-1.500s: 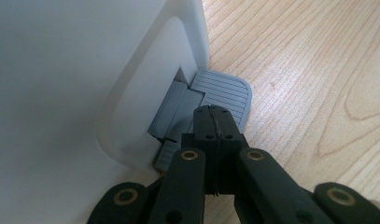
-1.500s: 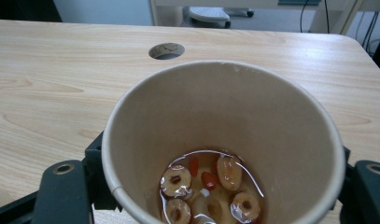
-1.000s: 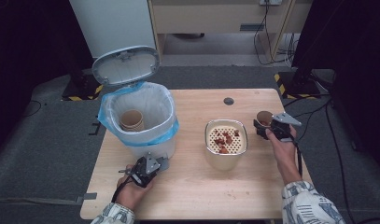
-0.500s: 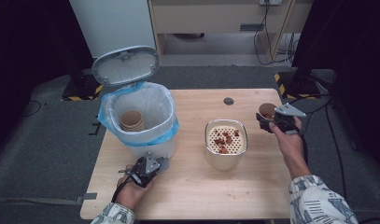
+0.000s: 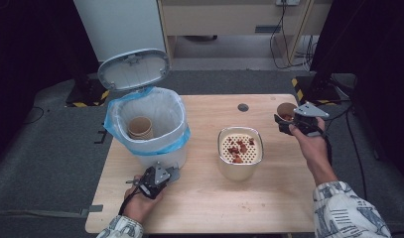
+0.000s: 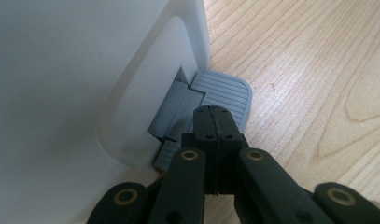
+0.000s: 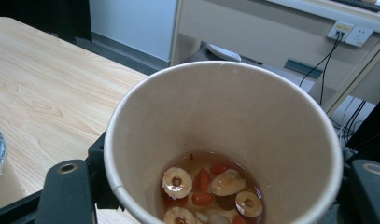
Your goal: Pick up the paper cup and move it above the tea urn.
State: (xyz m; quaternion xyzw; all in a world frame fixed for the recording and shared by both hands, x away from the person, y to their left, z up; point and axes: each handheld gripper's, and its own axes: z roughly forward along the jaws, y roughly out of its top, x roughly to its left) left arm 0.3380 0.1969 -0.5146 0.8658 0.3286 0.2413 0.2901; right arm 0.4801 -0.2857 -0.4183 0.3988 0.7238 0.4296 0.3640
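Paper cup (image 7: 222, 140), held in the right gripper (image 5: 295, 121) above the far right corner of the surface (image 5: 204, 208), just past its edge. The jaws are closed most of the way and clamp the cup wall from both sides. The cup is kraft-brown paper w/ a rolled rim, tapered and round. Inside: shallow amber liquid w/ red date slices, ring-shaped w/ pale centres, plus small red-orange berries and a pale nut-like piece.

Progress, judged from the layout: the cup is lifted but not yet emptied. A strainer bowl (image 5: 240, 151) sits mid-surface, well apart from the cup. It's a rounded-square metal tub w/ a cream perforated insert that already carries a few red-brown fruit bits. A matching empty paper cup (image 5: 140, 128) lies inside the bin (image 5: 150, 126), so one round looks done. Left to do, probably: tip this cup over the strainer, then drop it in the bin.

The bin is white, smooth plastic w/ a pale blue bag folded over the rim. Its grey lid (image 5: 135, 69) stands open, tilted back. The left gripper (image 6: 215, 122) has its jaws fully together, holding nothing. Its tip presses on the ribbed grey pedal (image 6: 225, 91) at the bin's base, which looks like what holds the lid up.

The surface is light wood, visible grain, matte. A small dark round disc (image 5: 243, 107) sits near the far edge.
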